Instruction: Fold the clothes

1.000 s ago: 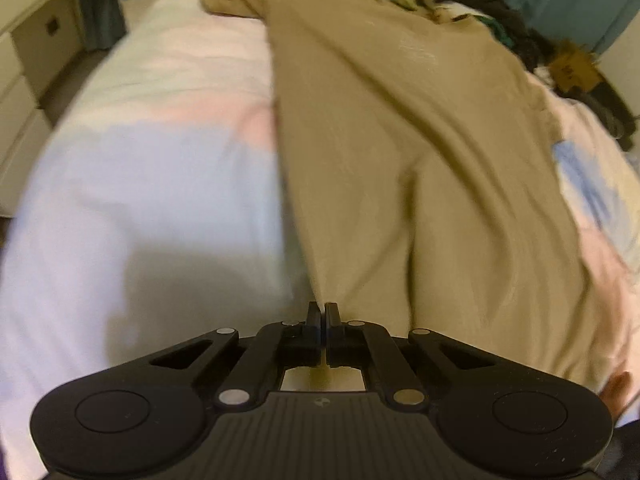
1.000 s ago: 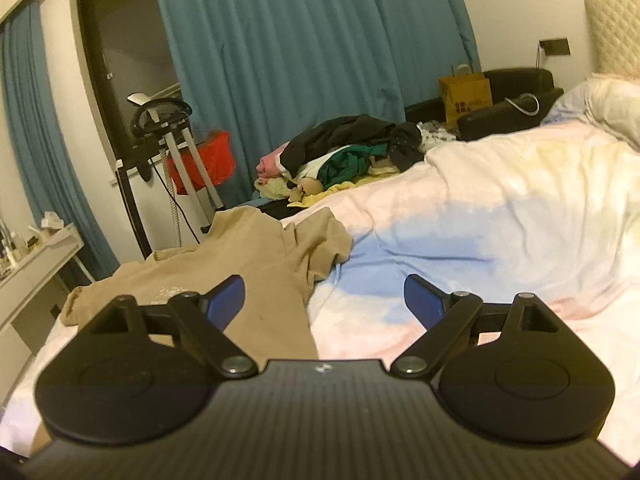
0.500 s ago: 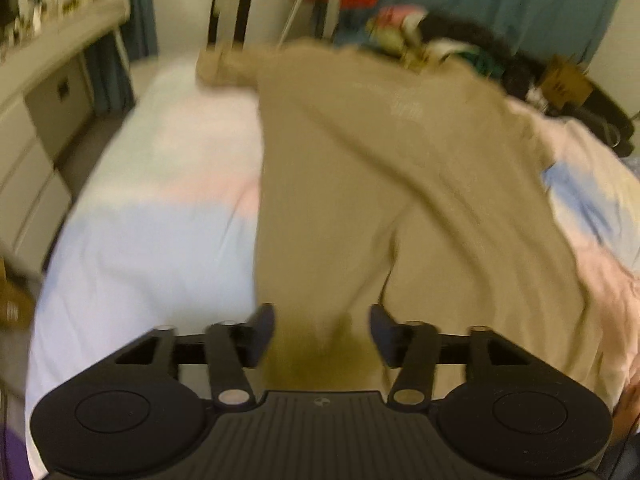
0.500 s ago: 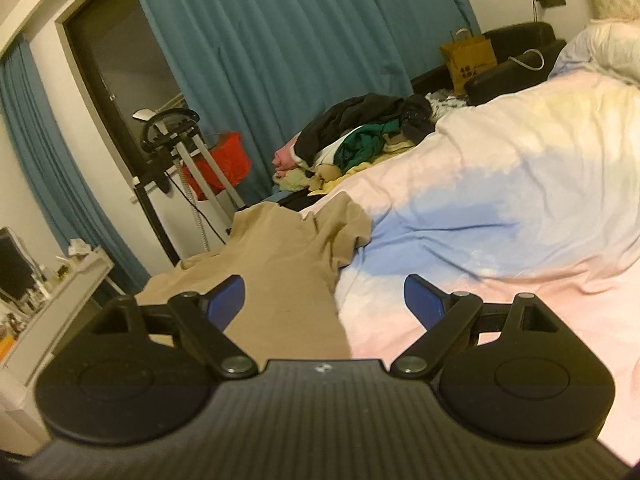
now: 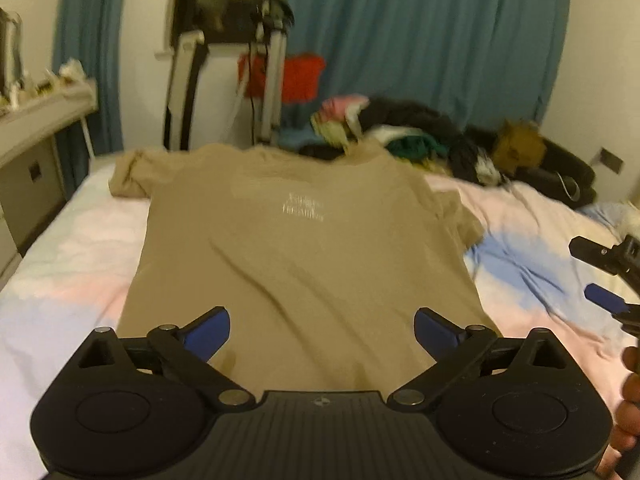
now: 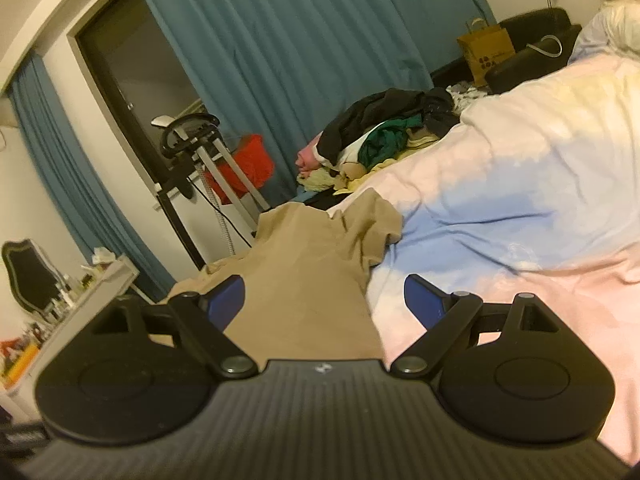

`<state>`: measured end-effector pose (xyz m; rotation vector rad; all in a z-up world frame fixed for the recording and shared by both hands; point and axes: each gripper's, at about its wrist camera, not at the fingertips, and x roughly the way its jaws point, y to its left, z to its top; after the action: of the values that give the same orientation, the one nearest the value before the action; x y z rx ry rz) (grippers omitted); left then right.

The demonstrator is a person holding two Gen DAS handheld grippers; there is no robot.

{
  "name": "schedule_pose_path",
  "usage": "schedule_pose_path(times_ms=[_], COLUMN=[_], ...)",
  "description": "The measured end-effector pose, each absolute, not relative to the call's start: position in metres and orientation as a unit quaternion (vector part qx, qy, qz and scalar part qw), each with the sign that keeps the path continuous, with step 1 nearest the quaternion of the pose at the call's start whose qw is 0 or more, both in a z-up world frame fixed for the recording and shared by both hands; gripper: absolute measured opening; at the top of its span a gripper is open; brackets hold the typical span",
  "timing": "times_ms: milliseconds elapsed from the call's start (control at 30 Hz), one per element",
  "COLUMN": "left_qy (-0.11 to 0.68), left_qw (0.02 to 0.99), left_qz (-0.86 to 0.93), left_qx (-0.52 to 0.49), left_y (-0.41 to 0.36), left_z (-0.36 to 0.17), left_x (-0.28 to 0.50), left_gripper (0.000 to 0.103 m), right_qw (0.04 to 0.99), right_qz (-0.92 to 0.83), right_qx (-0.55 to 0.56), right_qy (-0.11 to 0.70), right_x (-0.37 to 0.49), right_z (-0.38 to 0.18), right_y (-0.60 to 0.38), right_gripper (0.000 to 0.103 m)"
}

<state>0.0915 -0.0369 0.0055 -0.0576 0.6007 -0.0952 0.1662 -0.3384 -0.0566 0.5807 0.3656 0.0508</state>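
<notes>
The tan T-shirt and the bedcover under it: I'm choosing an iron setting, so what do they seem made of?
Tan T-shirt: probably cotton-type jersey, matte, lying limp with soft creases and a pale chest print. Bedcover: likely a matte woven fabric, puffy and softly rumpled, pastel-printed. The blurry frames leave fibre content open.

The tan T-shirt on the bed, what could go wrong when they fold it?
The tan T-shirt has both sleeves bunched, so folds may come out lopsided. It lies on a soft, rumpled duvet, so creases could get folded in. Both grippers are open and hold nothing, so a shallow pinch might slip off.
</notes>
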Motion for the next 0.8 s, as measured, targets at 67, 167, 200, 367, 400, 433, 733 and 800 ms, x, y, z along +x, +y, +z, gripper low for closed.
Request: schedule_pose_path(times_ms=[67,167,200,367,400,433,733,800], left_qy=[0.294,0.321,0.327,0.336,0.337,0.339,0.356,0.359], left_qw=[0.954,0.946,0.943,0.94,0.939,0.938,0.927,0.924], left_qz=[-0.04,-0.038,-0.034,-0.01,-0.006,-0.007,-0.009,-0.01], left_qx=[-0.028,-0.043,-0.047,-0.059,-0.063,-0.069,-0.12,-0.129], left_y=[-0.048,-0.049,-0.046,-0.034,-0.031,-0.03,-0.014,-0.012], left_z=[-0.017,-0.04,-0.045,-0.059,-0.06,-0.063,-0.086,-0.09], left_x=[0.093,0.099,0.104,0.121,0.123,0.126,0.152,0.158], left_gripper=[0.1,0.1,0.1,0.1,0.1,0.1,0.1,0.1], right_qw=[0.934,0.915,0.902,0.816,0.798,0.78,0.712,0.718], right_qz=[0.032,0.038,0.039,0.064,0.065,0.066,0.102,0.092], right_qx=[0.306,0.356,0.383,0.532,0.558,0.586,0.658,0.651], right_qy=[0.182,0.187,0.194,0.219,0.216,0.208,0.224,0.229], right_x=[0.177,0.197,0.206,0.256,0.265,0.275,0.365,0.379], right_z=[-0.062,-0.075,-0.084,-0.132,-0.142,-0.151,-0.193,-0.198], right_y=[-0.342,-0.353,-0.36,-0.397,-0.404,-0.411,-0.406,-0.398], right_gripper=[0.088,0.088,0.088,0.09,0.09,0.09,0.089,0.089])
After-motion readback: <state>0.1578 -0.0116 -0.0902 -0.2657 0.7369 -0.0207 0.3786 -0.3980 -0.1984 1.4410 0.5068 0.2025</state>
